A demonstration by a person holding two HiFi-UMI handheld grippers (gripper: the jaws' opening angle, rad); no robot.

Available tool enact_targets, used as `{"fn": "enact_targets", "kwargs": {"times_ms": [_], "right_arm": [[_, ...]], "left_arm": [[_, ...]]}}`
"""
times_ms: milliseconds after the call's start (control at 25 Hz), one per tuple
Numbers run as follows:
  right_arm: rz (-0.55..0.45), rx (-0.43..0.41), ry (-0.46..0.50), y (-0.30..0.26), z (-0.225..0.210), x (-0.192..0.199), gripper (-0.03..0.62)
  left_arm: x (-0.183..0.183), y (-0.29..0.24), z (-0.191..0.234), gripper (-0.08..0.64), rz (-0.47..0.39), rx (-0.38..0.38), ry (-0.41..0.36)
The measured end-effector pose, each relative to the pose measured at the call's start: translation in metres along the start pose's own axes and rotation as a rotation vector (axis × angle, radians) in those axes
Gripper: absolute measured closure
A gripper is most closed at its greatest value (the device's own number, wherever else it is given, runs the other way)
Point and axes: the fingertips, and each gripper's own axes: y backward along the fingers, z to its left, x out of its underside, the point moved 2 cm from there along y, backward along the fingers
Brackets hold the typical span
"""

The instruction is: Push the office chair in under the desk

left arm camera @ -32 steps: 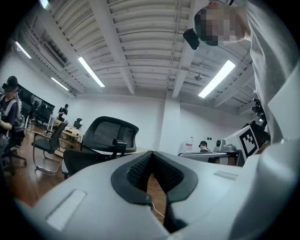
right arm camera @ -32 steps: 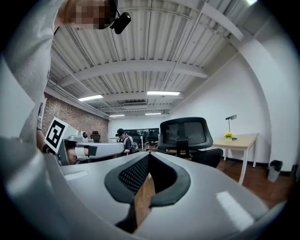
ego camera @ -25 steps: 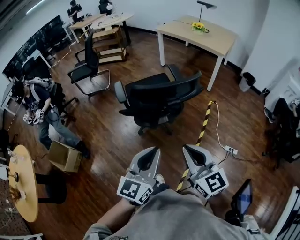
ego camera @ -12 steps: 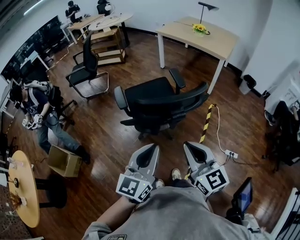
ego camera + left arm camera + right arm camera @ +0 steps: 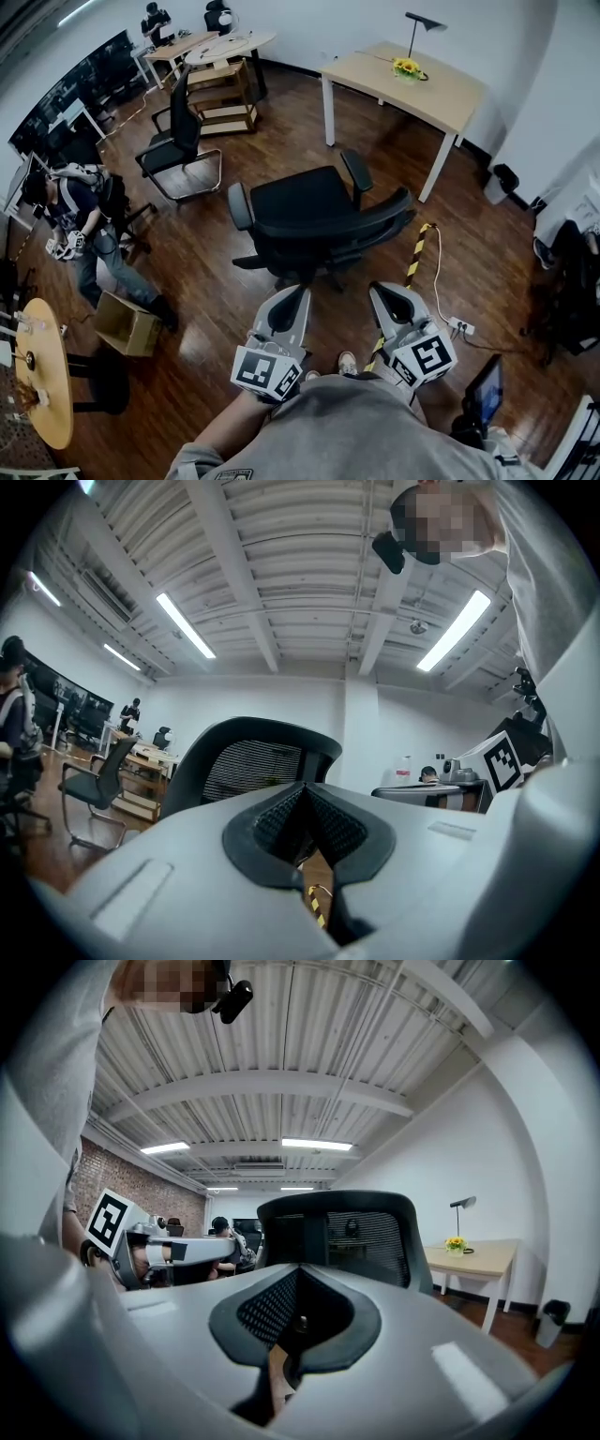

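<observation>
Closed in on office chair (image 5: 309, 199) over the last second; now just behind backrest (image 5: 330, 225), no contact yet; left gripper (image 5: 292, 302) and right gripper (image 5: 386, 298) carried with jaws pressed together, empty. Leaves chair well short of table (image 5: 441, 89) beyond; calls, by judgement, for pressing backrest forward to roll chair under.

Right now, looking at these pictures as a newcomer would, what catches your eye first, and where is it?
The black office chair stands mid-floor in the head view, its backrest toward the left gripper and the right gripper, both at the bottom with jaws shut and empty. Beyond the chair, at the upper right, is the pale desk with yellow flowers on it.
</observation>
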Motion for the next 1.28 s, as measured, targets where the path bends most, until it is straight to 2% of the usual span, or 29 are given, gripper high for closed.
{"fn": "enact_targets", "kwargs": {"times_ms": [440,760,880,960,1040,1280], "right_arm": [[0.004,0.009,0.042,-0.035,-0.087,0.008,0.586],[0.014,0.031,0.070,-0.052,-0.128,0.010,0.586],[0.013,0.003,0.071,-0.056,-0.152,0.013,0.578],[0.025,-0.029,0.055,-0.061,-0.167,0.015,0.383],[0.037,-0.069,0.042,-0.067,-0.179,0.016,0.332],[0.061,-0.267,-0.030,-0.098,-0.192,0.023,0.250]], "left_arm": [[0.007,-0.023,0.059,0.555,-0.001,-0.216,-0.039],[0.008,-0.028,0.070,0.555,0.007,-0.256,-0.038],[0.009,-0.025,0.073,0.555,0.008,-0.273,-0.040],[0.009,-0.022,0.077,0.555,0.009,-0.288,-0.040],[0.007,-0.018,0.079,0.555,0.014,-0.309,-0.040],[0.011,-0.003,0.090,0.555,0.009,-0.376,-0.044]]}}
